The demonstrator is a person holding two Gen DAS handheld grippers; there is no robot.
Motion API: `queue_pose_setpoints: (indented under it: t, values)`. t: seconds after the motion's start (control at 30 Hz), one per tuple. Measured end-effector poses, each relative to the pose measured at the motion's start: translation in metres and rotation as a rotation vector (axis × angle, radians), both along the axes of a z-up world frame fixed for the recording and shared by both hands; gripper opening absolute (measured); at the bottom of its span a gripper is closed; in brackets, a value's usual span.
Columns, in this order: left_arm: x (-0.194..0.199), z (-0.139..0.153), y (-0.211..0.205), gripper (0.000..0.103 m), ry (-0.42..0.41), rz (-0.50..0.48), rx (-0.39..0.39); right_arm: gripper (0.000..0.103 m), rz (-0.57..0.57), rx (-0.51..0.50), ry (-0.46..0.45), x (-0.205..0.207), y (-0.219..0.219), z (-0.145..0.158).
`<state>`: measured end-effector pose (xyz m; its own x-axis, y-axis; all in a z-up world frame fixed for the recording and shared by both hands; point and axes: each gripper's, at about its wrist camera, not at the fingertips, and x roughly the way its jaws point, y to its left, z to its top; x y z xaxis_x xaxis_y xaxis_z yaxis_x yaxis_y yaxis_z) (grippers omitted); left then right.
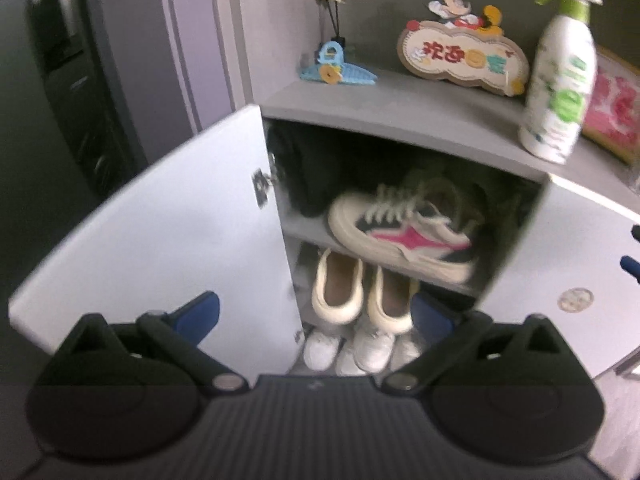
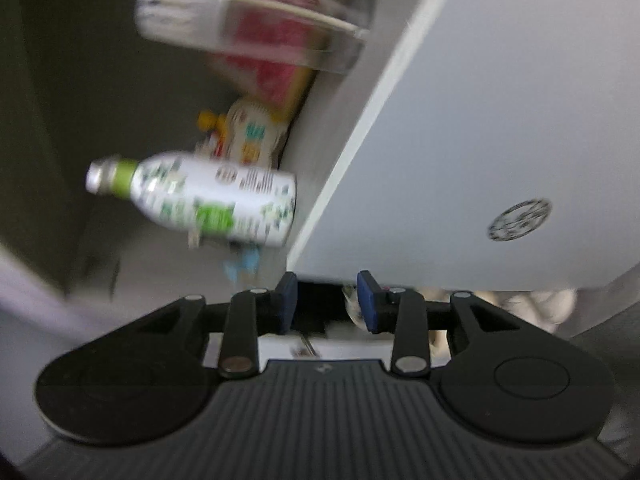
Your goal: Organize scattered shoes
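In the left wrist view a cabinet stands with both doors swung wide. A cream sneaker with a pink star (image 1: 400,236) lies on the middle shelf. Two cream slip-ons (image 1: 336,288) sit on the shelf below it, white sneakers (image 1: 372,346) at the bottom, and dark shoes (image 1: 308,176) at the back left. My left gripper (image 1: 318,312) is open wide in front of the shelves and holds nothing. My right gripper (image 2: 328,300) is open by a narrow gap at the edge of the right door (image 2: 500,120). Nothing is pressed between its pads. The right wrist view is rolled and blurred.
On the cabinet top (image 1: 400,108) stand a white spray bottle (image 1: 560,80) (image 2: 216,200), a cartoon welcome sign (image 1: 460,56), a blue clip (image 1: 336,72) and a pink picture (image 1: 616,108). The left door (image 1: 160,220) juts toward me. A clear container (image 2: 256,12) is blurred.
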<state>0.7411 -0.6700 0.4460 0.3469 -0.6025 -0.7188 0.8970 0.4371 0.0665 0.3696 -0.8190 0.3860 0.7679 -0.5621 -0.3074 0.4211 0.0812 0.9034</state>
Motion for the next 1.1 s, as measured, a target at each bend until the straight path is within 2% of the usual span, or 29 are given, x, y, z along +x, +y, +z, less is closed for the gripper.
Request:
queue_pose_setpoints:
  t: [0.03,0.2,0.27,0.33,0.43,0.7,0.77,0.83,0.93,0.97,1.03,1.1]
  values:
    - [-0.006,-0.001,0.003,0.102,0.002,0.008,0.0,0.036,0.051,-0.024,0.036,-0.01,0.006,0.003]
    - [-0.088,-0.008,0.067,0.102,0.038,0.159,-0.023,0.037,0.279,-0.145,0.232,-0.054,0.046,0.018]
    - [-0.116,-0.003,0.096,0.103,0.056,0.22,-0.016,0.037,0.33,-0.162,0.275,-0.066,0.066,0.025]
    - [-0.137,0.003,0.125,0.103,0.074,0.238,-0.034,0.037,0.403,-0.207,0.321,-0.082,0.094,0.035]
    - [-0.17,0.006,0.178,0.103,0.033,0.294,-0.024,0.037,0.465,-0.266,0.374,-0.091,0.125,0.047]
    - [-0.215,-0.003,0.287,0.103,0.042,0.366,-0.037,0.037,0.539,-0.372,0.486,-0.112,0.237,0.068]
    - [-0.234,-0.006,0.33,0.103,0.013,0.368,-0.039,0.037,0.561,-0.377,0.5,-0.113,0.256,0.069]
    - [-0.244,-0.007,0.347,0.103,-0.007,0.386,-0.016,0.037,0.605,-0.387,0.519,-0.114,0.278,0.068]
    - [-0.275,-0.009,0.402,0.103,0.013,0.5,-0.006,0.037,0.674,-0.408,0.537,-0.114,0.296,0.066]
    - [-0.278,-0.009,0.406,0.103,0.016,0.513,-0.006,0.037,0.698,-0.426,0.535,-0.115,0.301,0.064]
    - [-0.302,-0.018,0.437,0.103,0.02,0.608,0.009,0.038,0.746,-0.466,0.53,-0.116,0.31,0.058]
    - [-0.318,-0.027,0.453,0.103,0.009,0.676,0.016,0.037,0.797,-0.473,0.536,-0.121,0.315,0.038]
